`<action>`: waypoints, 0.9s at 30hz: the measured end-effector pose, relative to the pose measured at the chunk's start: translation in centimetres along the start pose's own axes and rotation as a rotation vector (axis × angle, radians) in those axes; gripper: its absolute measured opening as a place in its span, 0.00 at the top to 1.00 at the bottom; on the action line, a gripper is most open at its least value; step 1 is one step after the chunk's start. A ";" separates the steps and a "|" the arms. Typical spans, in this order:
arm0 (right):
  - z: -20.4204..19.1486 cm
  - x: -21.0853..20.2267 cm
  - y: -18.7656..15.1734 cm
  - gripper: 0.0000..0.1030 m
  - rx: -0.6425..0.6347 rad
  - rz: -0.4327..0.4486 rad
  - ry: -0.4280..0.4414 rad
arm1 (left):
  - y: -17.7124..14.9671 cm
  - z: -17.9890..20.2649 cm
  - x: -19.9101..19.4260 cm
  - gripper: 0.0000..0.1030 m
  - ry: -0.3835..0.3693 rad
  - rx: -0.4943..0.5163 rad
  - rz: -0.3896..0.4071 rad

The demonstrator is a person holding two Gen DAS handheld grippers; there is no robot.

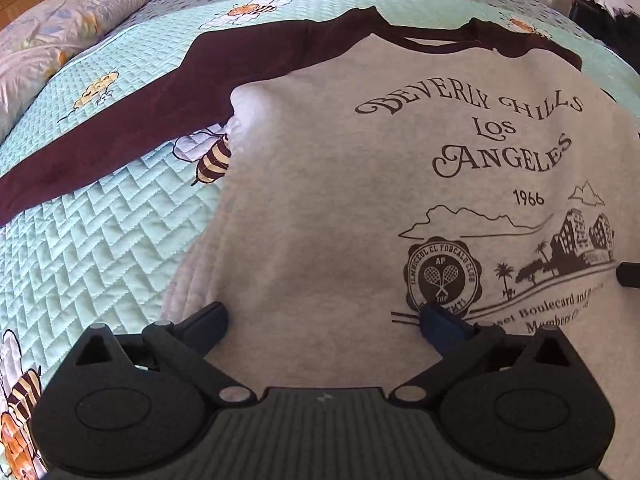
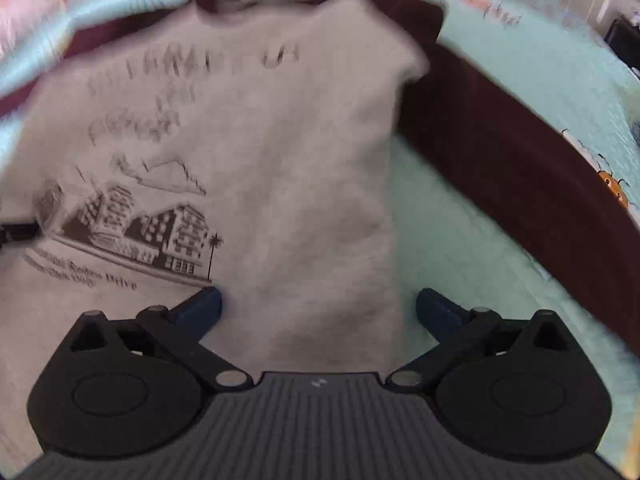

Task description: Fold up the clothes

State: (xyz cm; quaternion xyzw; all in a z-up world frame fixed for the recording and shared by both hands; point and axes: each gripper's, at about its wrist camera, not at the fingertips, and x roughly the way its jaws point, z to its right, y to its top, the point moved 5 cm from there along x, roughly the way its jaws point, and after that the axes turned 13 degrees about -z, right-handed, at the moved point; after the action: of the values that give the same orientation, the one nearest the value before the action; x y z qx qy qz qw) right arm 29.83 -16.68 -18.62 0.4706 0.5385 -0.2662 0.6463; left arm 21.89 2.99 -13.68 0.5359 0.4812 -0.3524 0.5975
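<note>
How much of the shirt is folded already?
Done: the grey sweatshirt lies spread flat on the bee quilt. In hand: nothing; the left gripper and right gripper hover open. Left: its maroon sleeve and body are unfolded.

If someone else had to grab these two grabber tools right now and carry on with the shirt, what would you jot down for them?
Left gripper: open, nothing held, above the lower left part of the sweatshirt.
Right gripper: open, nothing held, over the shirt's lower right edge; this view is blurred.
Sweatshirt: grey body with dark maroon sleeves, print side up, lying spread on the quilted bee-pattern bedspread. Left sleeve and right sleeve both stretched outward.
Done: shirt laid out.
Left: no fold is visible yet; sleeves and body all remain to be folded.
</note>
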 end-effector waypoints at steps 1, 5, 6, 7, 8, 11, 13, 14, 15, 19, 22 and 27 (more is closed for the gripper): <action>0.0 -0.2 -0.4 0.00 -0.007 0.018 0.002 | -0.1 -0.1 0.0 0.00 -0.004 -0.001 0.001; 0.1 -0.6 -1.2 0.00 -0.018 0.020 -0.013 | -0.5 -0.5 -0.3 0.00 -0.004 0.000 -0.008; 0.3 -0.7 -1.4 0.00 -0.017 0.018 -0.010 | -0.7 -0.7 -0.4 0.00 -0.008 0.002 -0.008; 0.5 -0.9 -1.5 0.00 -0.013 0.016 -0.005 | -1.0 -0.9 -0.5 0.00 -0.014 0.001 -0.009; 0.8 -1.1 -1.8 0.00 -0.004 0.016 0.000 | -1.2 -1.2 -0.6 0.00 -0.026 -0.004 -0.010; 2.2 -2.4 -2.4 0.01 0.065 0.035 0.014 | -1.6 -2.1 -1.3 0.06 -0.035 -0.017 -0.008; 2.7 -4.2 -3.0 0.01 0.123 0.096 0.041 | -1.8 -2.0 -2.6 0.13 0.010 -0.028 0.028; 2.6 -5.3 -3.4 0.01 0.132 0.131 0.067 | -1.9 -1.7 -3.4 0.13 0.042 -0.021 0.058; 2.2 -6.1 -3.7 0.01 0.130 0.156 0.095 | -2.1 -1.2 -4.2 0.12 0.058 -0.007 0.093; 0.1 -5.5 -5.9 0.01 0.059 0.118 0.192 | -4.1 1.5 -4.0 0.00 0.016 0.111 0.101; -0.4 -2.3 -8.8 0.00 -0.050 0.071 0.064 | -5.6 -0.2 -1.5 0.00 -0.007 0.026 0.055; 0.6 -4.0 -11.0 0.00 0.004 0.166 0.144 | -6.3 -0.8 -2.9 0.02 -0.059 -0.029 0.080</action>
State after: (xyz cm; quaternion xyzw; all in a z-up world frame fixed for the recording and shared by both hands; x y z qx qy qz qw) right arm 19.58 -22.44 -18.36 0.5329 0.5421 -0.1784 0.6247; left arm 14.94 2.41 -12.76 0.5354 0.4467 -0.3368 0.6328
